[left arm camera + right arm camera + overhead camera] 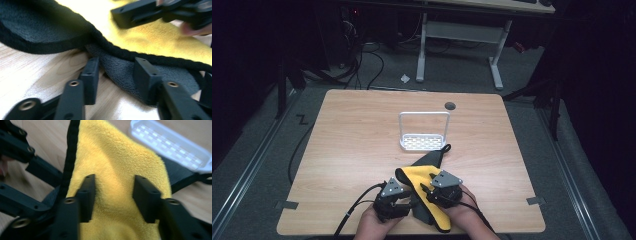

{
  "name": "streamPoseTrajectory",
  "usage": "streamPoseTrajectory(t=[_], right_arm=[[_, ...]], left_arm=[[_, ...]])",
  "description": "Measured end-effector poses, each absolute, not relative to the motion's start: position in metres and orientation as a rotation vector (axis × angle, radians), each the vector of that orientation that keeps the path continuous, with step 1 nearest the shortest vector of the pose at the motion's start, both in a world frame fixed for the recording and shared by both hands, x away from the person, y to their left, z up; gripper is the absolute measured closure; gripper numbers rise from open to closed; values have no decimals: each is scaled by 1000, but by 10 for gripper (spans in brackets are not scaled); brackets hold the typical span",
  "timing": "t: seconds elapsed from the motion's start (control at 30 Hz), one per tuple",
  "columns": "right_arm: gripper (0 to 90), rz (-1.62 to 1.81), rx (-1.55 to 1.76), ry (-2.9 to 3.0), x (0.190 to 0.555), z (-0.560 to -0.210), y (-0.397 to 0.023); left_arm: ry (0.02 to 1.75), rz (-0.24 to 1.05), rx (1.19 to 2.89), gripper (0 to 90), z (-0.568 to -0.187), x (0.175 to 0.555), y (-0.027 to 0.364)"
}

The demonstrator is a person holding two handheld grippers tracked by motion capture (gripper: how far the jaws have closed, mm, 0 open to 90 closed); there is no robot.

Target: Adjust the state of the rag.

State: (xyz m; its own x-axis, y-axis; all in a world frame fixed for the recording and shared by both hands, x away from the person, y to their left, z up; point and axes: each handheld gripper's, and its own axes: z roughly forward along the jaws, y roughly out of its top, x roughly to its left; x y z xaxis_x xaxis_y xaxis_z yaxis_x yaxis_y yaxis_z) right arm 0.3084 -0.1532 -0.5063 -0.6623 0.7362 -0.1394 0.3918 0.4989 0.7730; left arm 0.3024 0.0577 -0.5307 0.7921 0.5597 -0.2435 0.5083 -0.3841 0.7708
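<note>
The left gripper (404, 202) sits at the near edge of the table, its 2 jaws spread apart with nothing pinched; in the left gripper view they straddle the dark grey underside of the cloth's hem, one pad on bare wood, the other over the fleece. Just beside it, at about 3 o'clock, the right gripper (428, 190) rests over the cloth (419, 175) with its jaws also spread; in the right gripper view the yellow pile (117, 170) lies between and under them, but the pads do not press on it. Both hands (374, 227) come in from 6 o'clock.

The cloth is yellow on 1 face and dark grey on the other, edged in black piping. It lies partly folded on the wooden table (352, 130), near the front edge and a little right of centre, with a dark corner and a small loop pointing toward 1 o'clock.

Farther off, at 12 o'clock from the cloth, a white rack (424, 142) with a tall wire handle stands near the table's middle, close to the cloth's tip. Beyond it, a round grey grommet (450, 105) sits by the far edge.
</note>
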Motion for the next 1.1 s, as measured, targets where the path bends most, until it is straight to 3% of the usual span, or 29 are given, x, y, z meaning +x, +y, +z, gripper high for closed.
streamPoseTrajectory(t=[0.1, 0.17, 0.37, 0.77, 1.0, 1.1], right_arm=[[793, 1004, 918, 2317, 308, -512, -154], [834, 1012, 903, 2309, 306, -510, -154], [833, 1062, 908, 2253, 301, -499, -165], [834, 948, 1142, 2209, 301, -508, -241], [833, 917, 1138, 2232, 306, -515, -240], [832, 917, 1132, 2229, 308, -516, -238]], left_arm=[[783, 73, 2052, 488, -530, 301, 57], [786, 73, 2058, 488, -531, 301, 54], [792, 71, 2087, 600, -535, 303, 48], [798, 98, 2099, 615, -534, 302, 49], [827, 211, 2103, 605, -522, 305, 58], [791, 202, 2066, 561, -507, 302, 53]])
